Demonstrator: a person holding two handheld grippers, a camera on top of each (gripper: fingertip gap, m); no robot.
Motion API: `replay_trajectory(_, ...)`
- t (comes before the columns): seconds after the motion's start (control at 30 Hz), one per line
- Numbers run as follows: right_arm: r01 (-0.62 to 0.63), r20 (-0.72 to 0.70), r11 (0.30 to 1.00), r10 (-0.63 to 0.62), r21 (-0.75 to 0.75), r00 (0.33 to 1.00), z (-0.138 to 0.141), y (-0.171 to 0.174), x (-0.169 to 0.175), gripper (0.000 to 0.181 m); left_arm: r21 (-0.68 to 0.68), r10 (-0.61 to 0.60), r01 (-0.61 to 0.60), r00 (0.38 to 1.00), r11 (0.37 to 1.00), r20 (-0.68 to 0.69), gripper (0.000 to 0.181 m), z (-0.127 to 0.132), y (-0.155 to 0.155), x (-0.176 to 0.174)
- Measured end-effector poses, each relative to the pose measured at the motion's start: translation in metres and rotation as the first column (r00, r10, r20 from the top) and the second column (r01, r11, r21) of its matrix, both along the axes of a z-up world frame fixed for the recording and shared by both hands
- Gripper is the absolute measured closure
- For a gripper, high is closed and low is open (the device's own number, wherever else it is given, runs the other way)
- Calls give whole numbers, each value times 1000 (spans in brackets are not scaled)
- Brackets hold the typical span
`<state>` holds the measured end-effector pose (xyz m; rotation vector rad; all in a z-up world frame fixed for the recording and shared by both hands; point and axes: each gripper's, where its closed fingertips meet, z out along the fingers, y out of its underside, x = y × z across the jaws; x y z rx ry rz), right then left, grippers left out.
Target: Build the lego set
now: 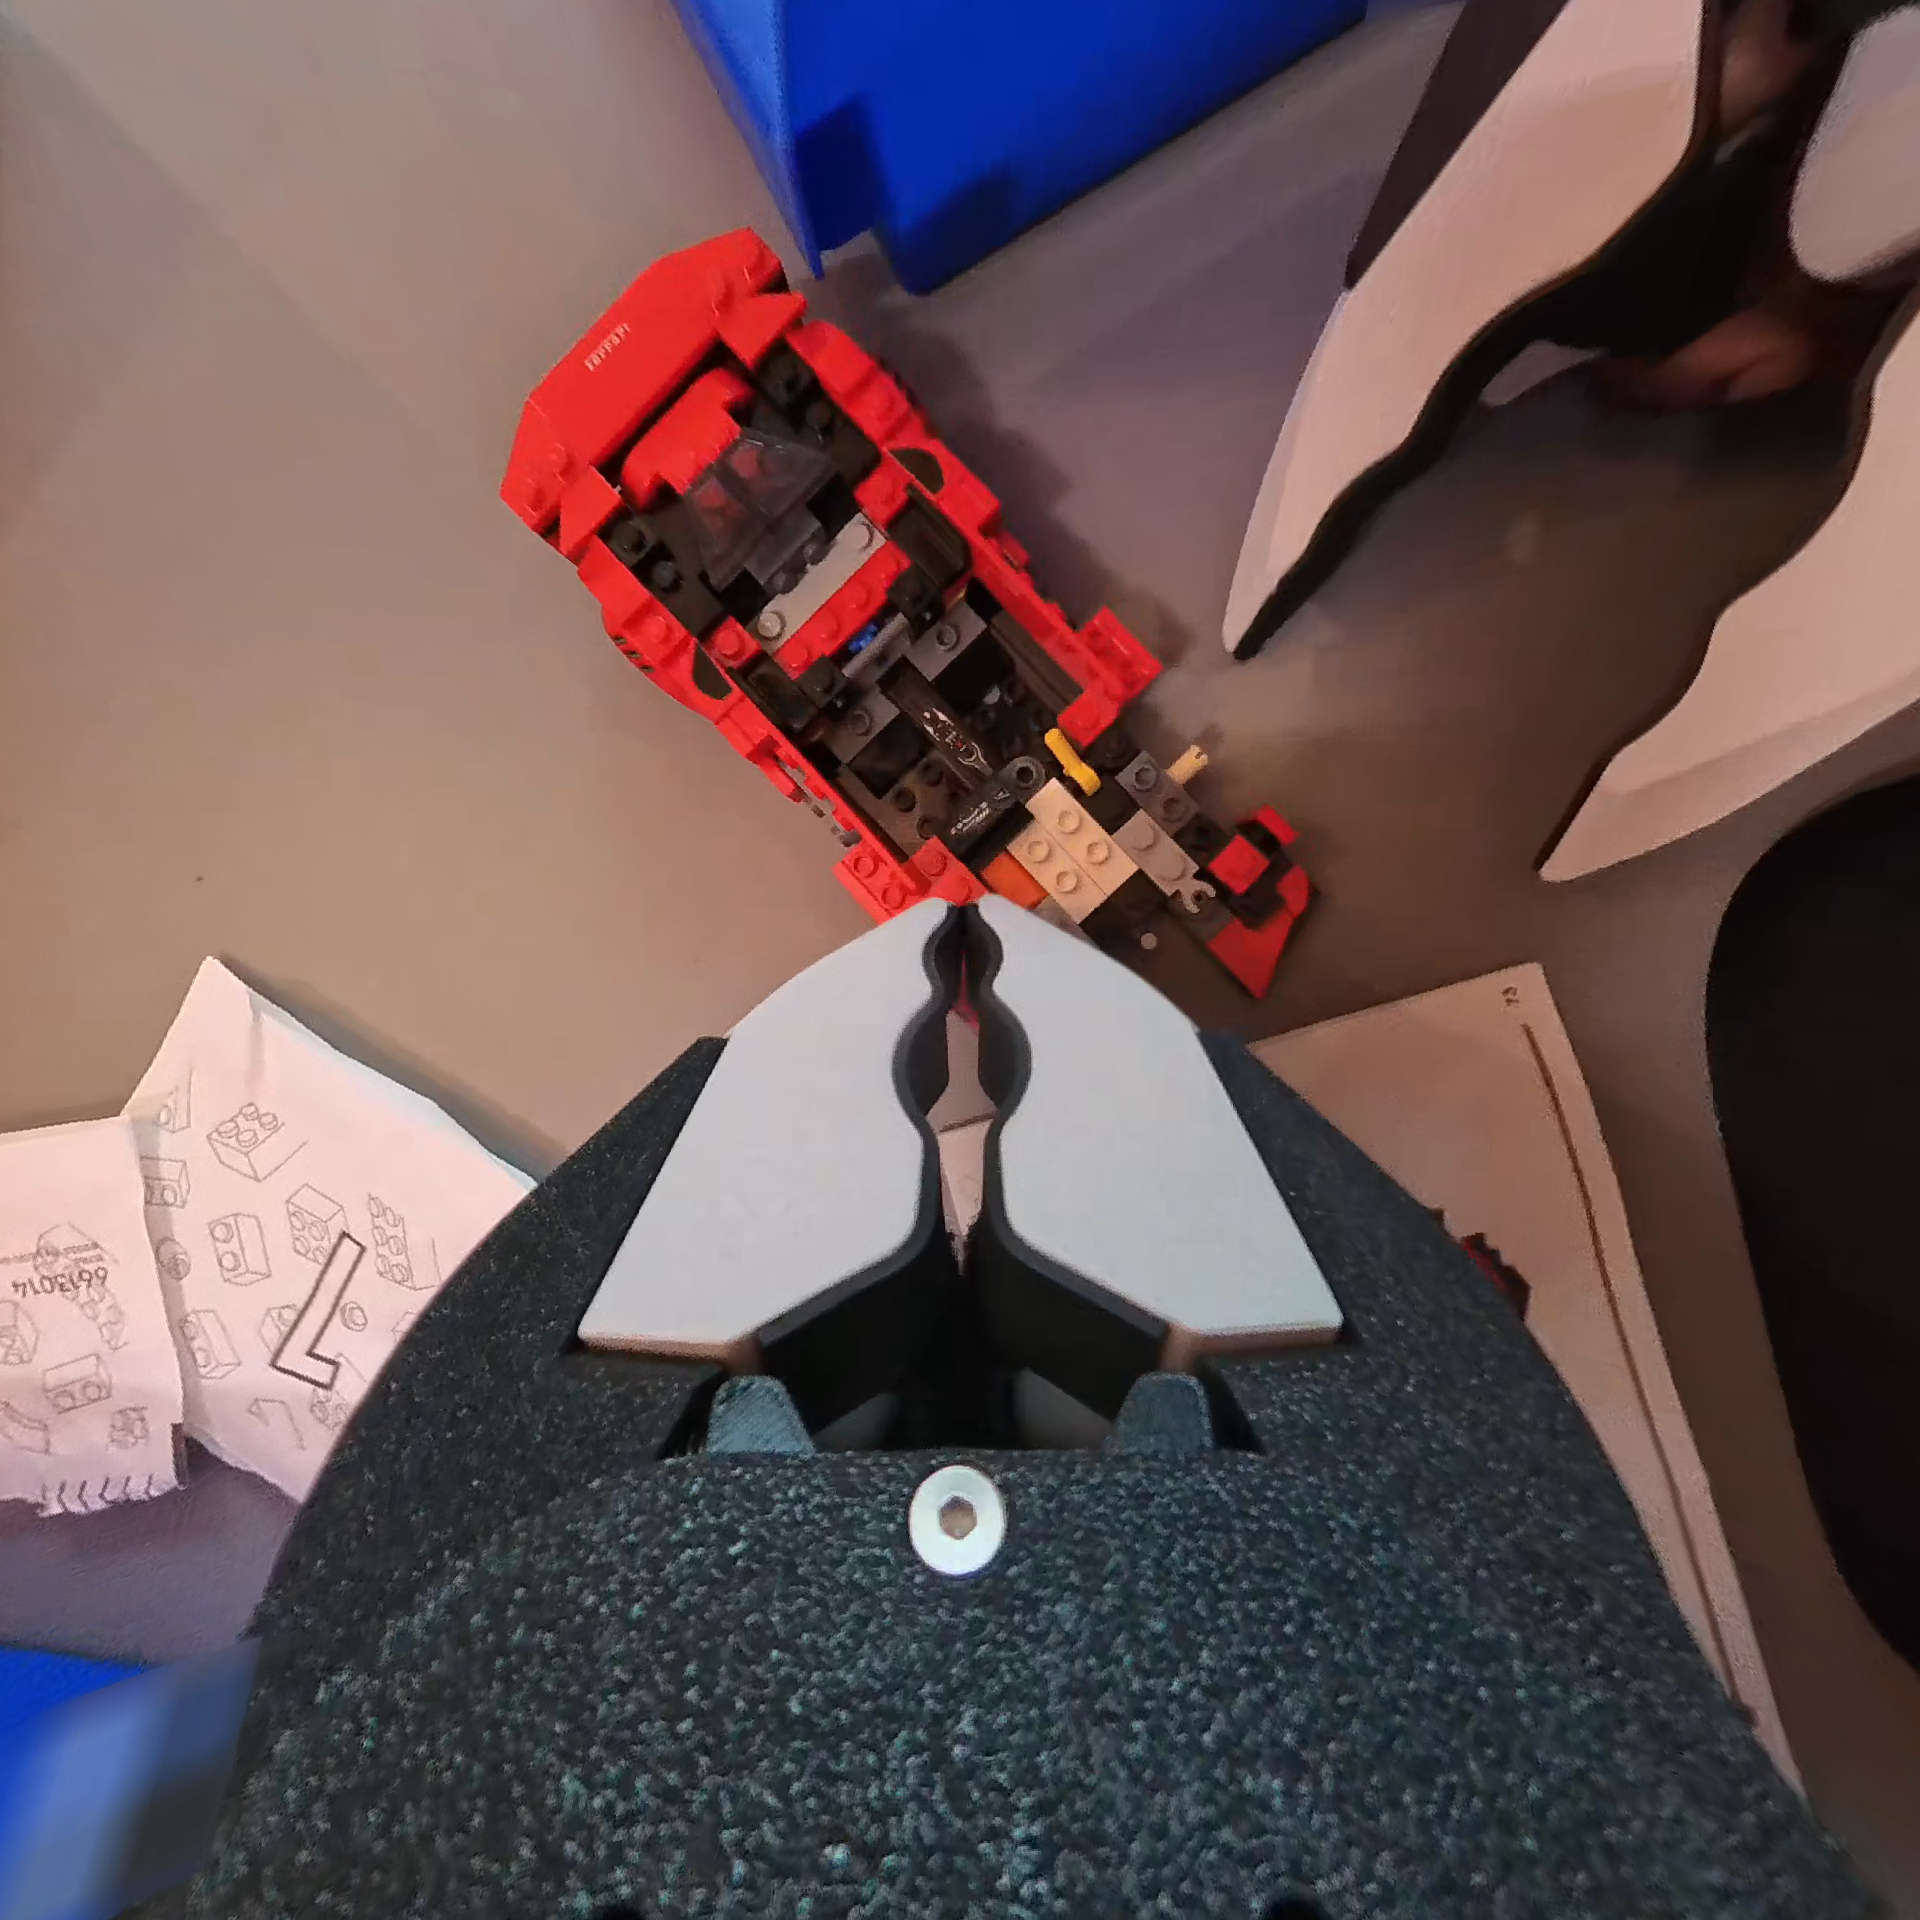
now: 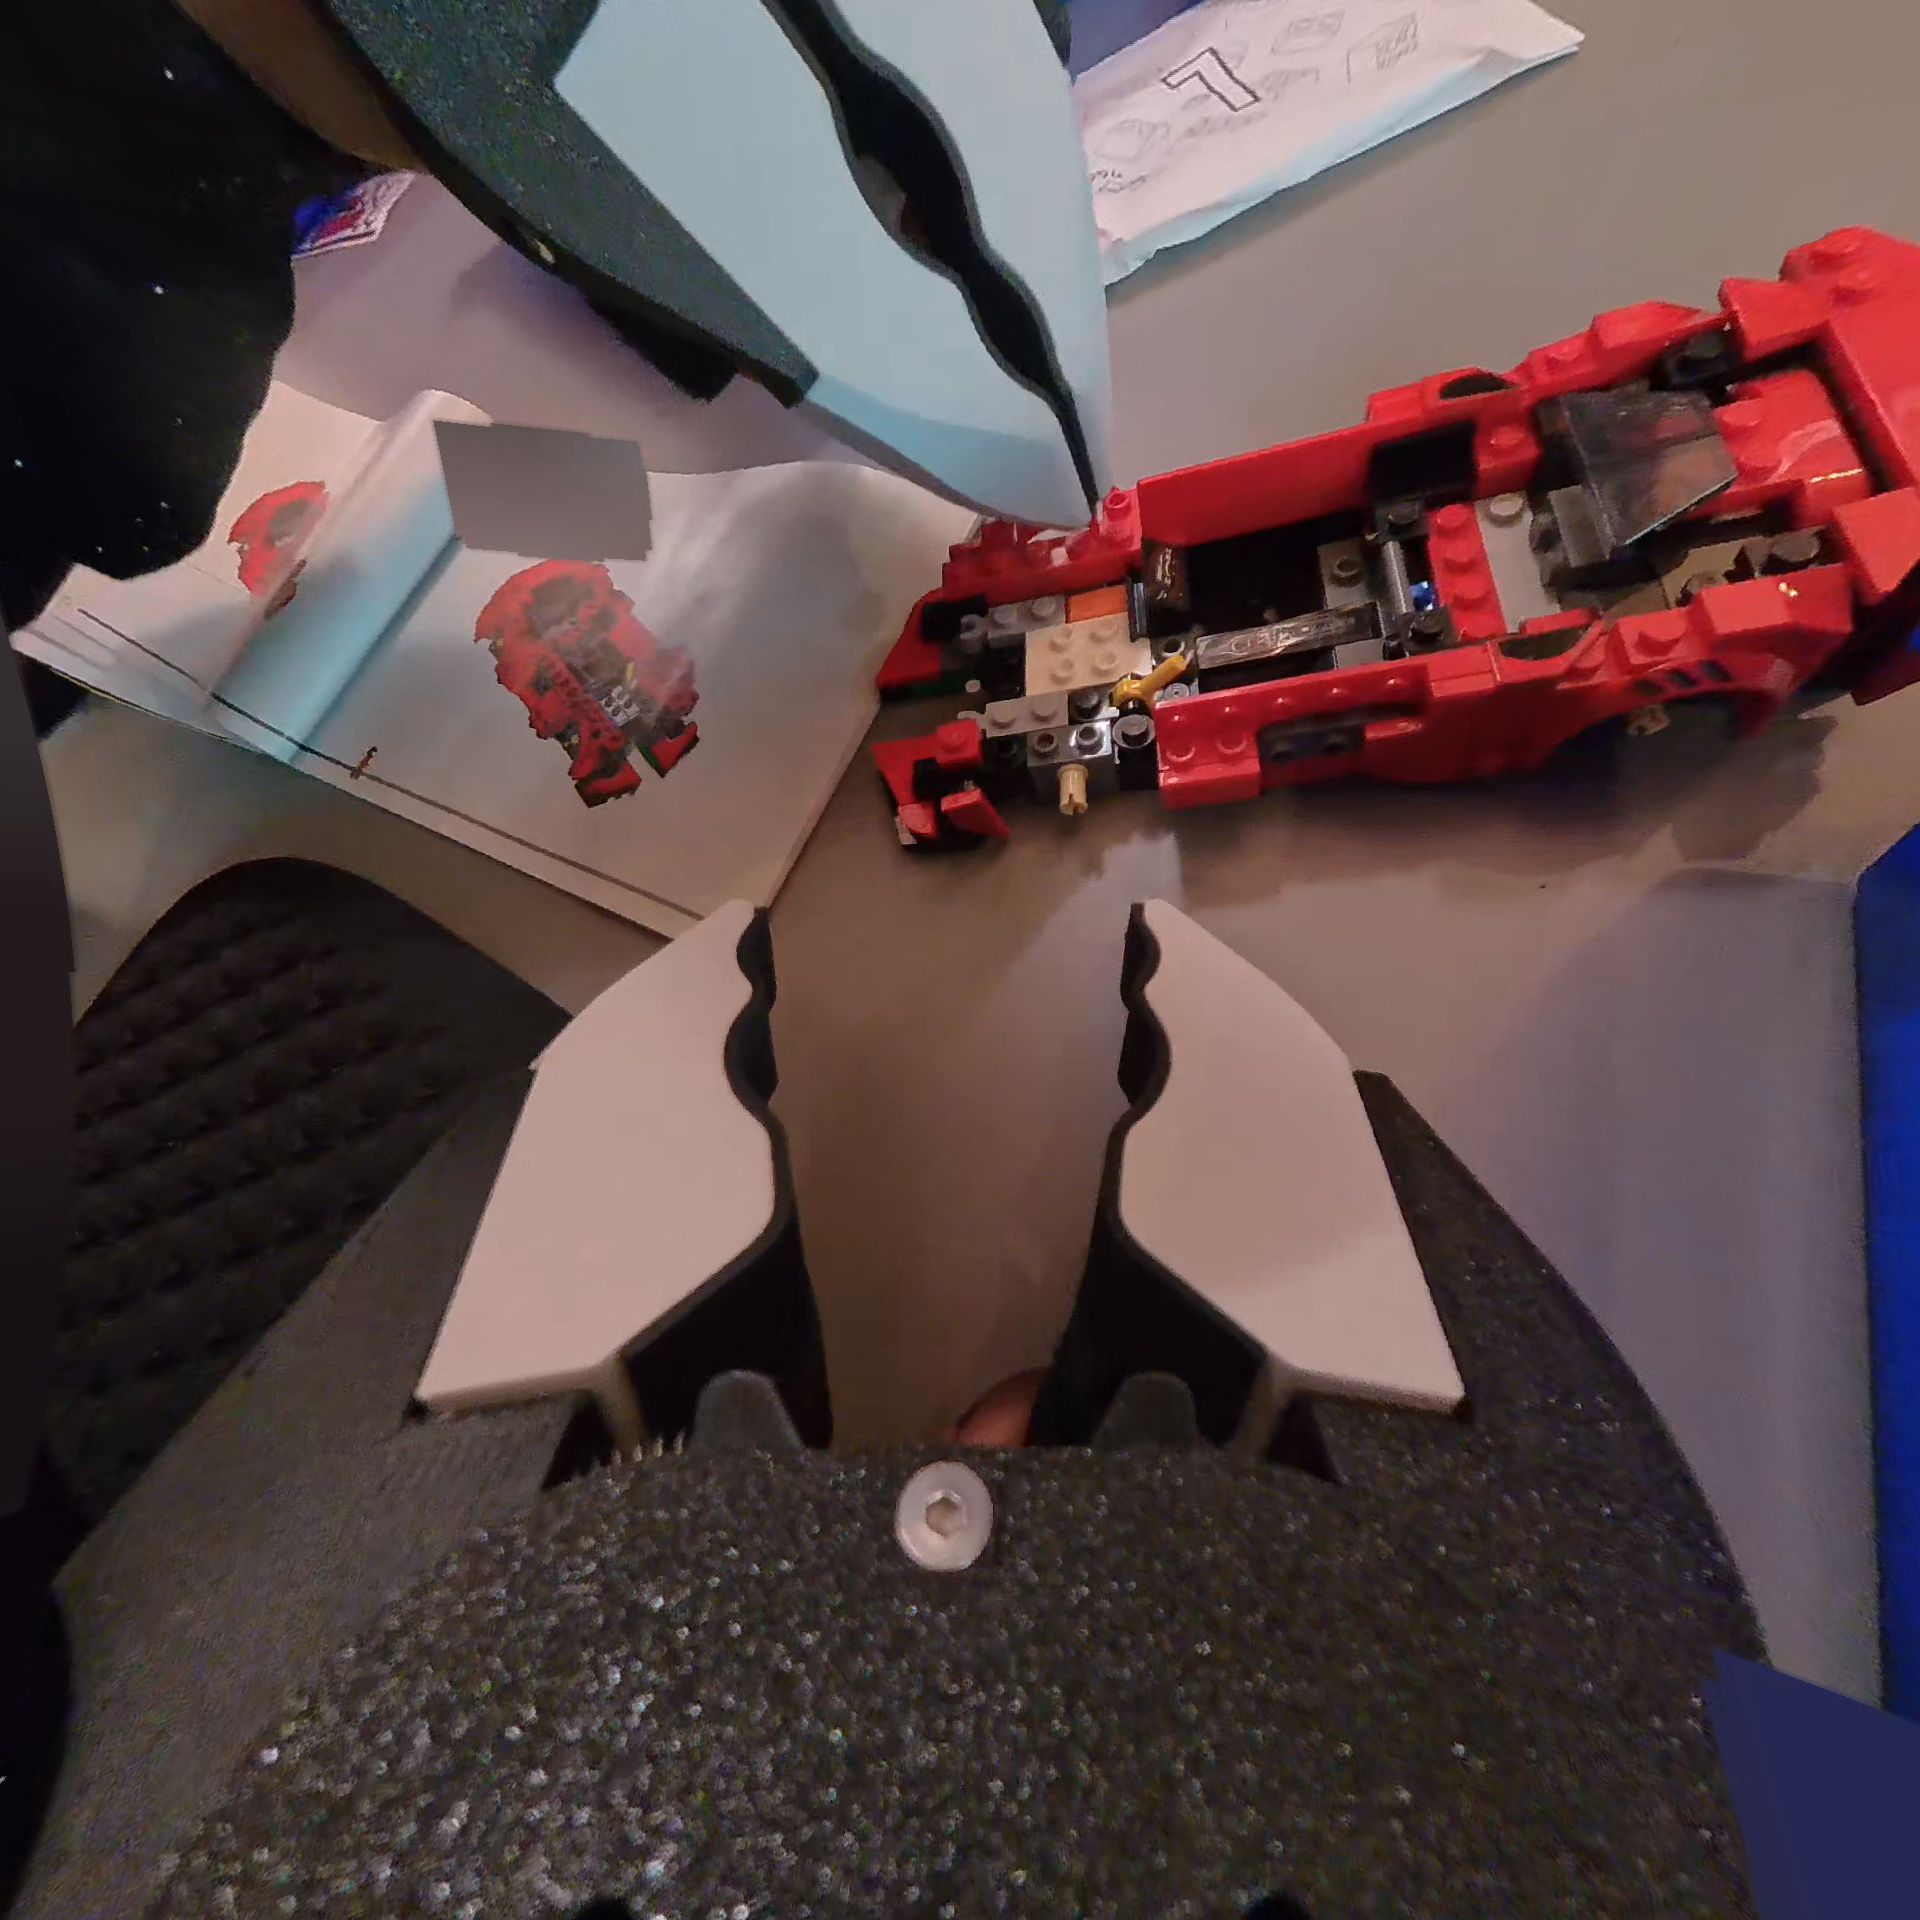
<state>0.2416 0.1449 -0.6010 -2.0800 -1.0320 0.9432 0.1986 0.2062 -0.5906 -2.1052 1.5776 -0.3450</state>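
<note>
A half-built red Lego sports car (image 1: 883,634) lies on the smooth grey tabletop (image 1: 260,520), its roof off so the black, grey and white studded plates of the chassis show, with a smoky clear windscreen piece, a small yellow lever and a tan axle pin poking from one side. Small white lettering runs across its red rear panel. The left gripper (image 1: 961,914) has its pale, wavy-edged fingers pressed nearly together right at the front corner of the car; a sliver of red shows in the slit, but whether it grips a piece cannot be told. The right gripper (image 2: 945,914) hovers near the car's other side with its fingers spread wide and nothing between them. Its body is coarse, speckled black plastic with a silver hex screw. An open instruction booklet (image 2: 540,644) with printed red car pictures lies left of the car. A crumpled white paper bag (image 1: 249,1226) printed with brick outlines and a large numeral sits nearby, and a blue plastic bin (image 1: 997,114) stands beyond the car.
</note>
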Motion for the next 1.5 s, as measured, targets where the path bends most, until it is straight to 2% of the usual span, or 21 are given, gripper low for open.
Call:
replay_trajectory(0.2,2,4,1000,-2,-7,1000,-1,0,0,116,31,-16,17,1000,999,-26,181,-2,7,1)
replay_trajectory(0.53,9,12,1000,-9,-6,1000,-2,1,0,119,-60,-20,17,998,998,-52,181,-4,5,3)
replay_trajectory(0.63,13,11,1000,-13,-9,1000,-2,1,0,119,-35,-30,27,997,999,-75,181,-5,5,2)
replay_trajectory(0.9,24,12,1000,-24,-12,1000,-2,3,0,122,-67,-14,11,999,998,-37,181,-5,5,2)
replay_trajectory(1.07,34,13,999,-34,-14,999,-3,4,0,125,-23,-32,31,997,999,-65,181,-5,6,2)
replay_trajectory(1.27,12,13,1000,-12,-6,1000,-2,2,-2,119,-7,-66,66,993,998,-98,181,-3,5,1)
replay_trajectory(1.3,10,14,1000,-10,-5,1000,-2,2,-2,118,-20,-75,74,996,997,-57,181,4,1,1)
replay_trajectory(1.37,0,19,1000,-1,3,1000,-3,0,-3,116,33,-36,34,998,999,53,179,38,-4,-8)
replay_trajectory(1.5,-43,37,999,42,21,998,-2,-4,-3,118,216,32,-90,966,972,257,167,126,-37,-62)
